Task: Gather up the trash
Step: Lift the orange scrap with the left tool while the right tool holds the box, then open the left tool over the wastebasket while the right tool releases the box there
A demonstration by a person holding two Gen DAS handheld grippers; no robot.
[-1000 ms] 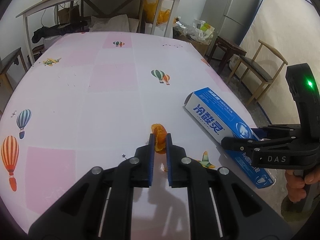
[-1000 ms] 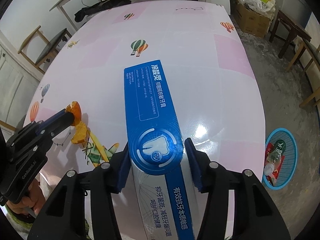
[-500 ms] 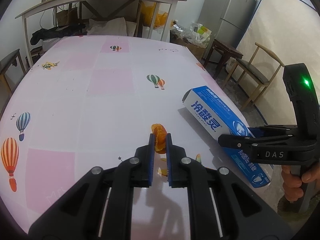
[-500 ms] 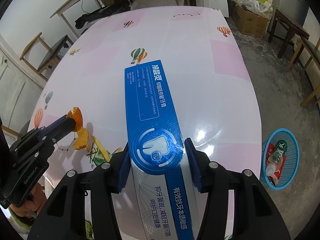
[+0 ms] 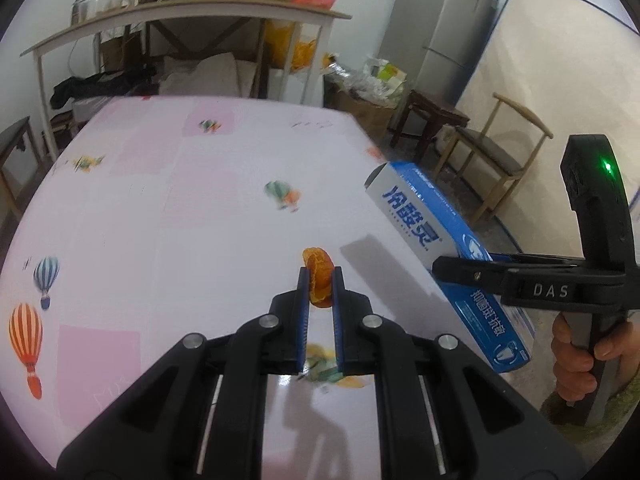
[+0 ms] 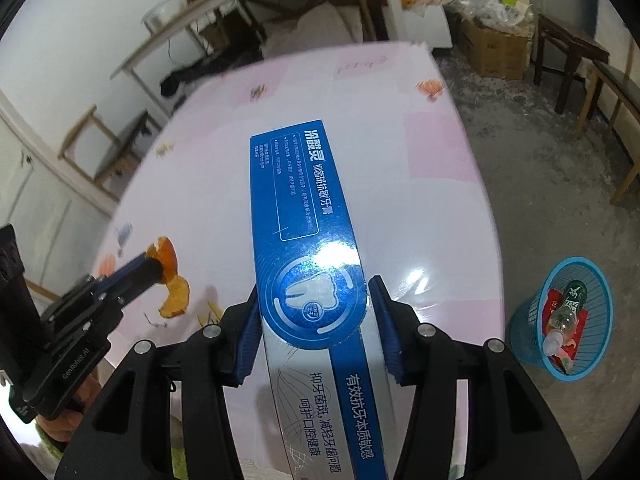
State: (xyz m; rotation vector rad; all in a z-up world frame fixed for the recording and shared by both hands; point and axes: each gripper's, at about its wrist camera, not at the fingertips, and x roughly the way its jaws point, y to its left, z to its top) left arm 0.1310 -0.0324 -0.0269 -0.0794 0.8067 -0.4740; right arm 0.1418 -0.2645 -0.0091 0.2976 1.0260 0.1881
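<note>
My left gripper [image 5: 319, 276] is shut on an orange peel [image 5: 319, 270] and holds it above the pink table [image 5: 160, 208]. The peel also shows in the right wrist view [image 6: 166, 256], with a loose strip hanging below it. My right gripper [image 6: 314, 292] is shut on a long blue toothpaste box [image 6: 308, 240], lifted off the table; the box shows in the left wrist view [image 5: 424, 224] too. A blue mesh trash basket [image 6: 520, 328] stands on the floor at the table's right, holding a bottle and red wrappers.
Wooden chairs [image 5: 496, 156] and a dark stool [image 5: 432, 116] stand right of the table. A shelf table [image 5: 180, 24] with jars and bags is behind it. A cardboard box of rubbish [image 6: 492, 48] sits on the floor. A grey fridge [image 5: 436, 28] is at the back.
Both grippers have risen from the table with their loads. The peel and the toothpaste box are higher, and the trash basket appears larger in the right wrist view.
</note>
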